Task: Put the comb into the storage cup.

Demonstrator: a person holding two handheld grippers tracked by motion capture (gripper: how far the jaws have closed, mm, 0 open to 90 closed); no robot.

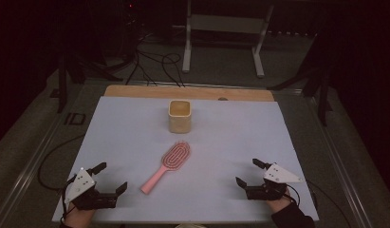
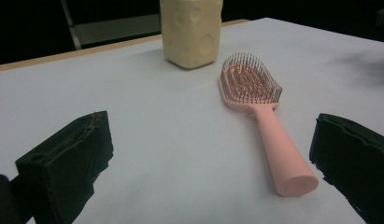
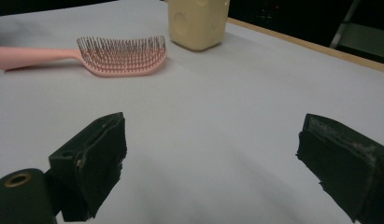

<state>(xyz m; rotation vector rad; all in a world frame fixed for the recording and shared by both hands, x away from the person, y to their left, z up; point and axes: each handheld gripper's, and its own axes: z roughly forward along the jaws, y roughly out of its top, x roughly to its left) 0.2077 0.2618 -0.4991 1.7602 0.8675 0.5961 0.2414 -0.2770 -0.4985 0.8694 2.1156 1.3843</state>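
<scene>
At the near left corner of a pale sheet-covered table (image 1: 135,123), the left gripper (image 1: 108,178) rests low over the surface, its two black jaws spread wide with nothing between them. Just to its right lies a pink hairbrush (image 1: 166,165), flat on the table with its bristles facing up; the handle end points toward the near edge and toward the left gripper, and the oval head angles away to the right. In the left gripper view, the brush handle (image 2: 283,154) ends just inside the right-hand jaw without touching it. Beyond the brush head, near the middle of the table, stands an upright cream-yellow cup (image 1: 179,116) with rounded corners, close to the brush but apart from it. At the near right corner, well apart from the brush, the right gripper (image 1: 248,173) sits held in a hand (image 1: 278,203), its jaws likewise wide open and empty.
</scene>
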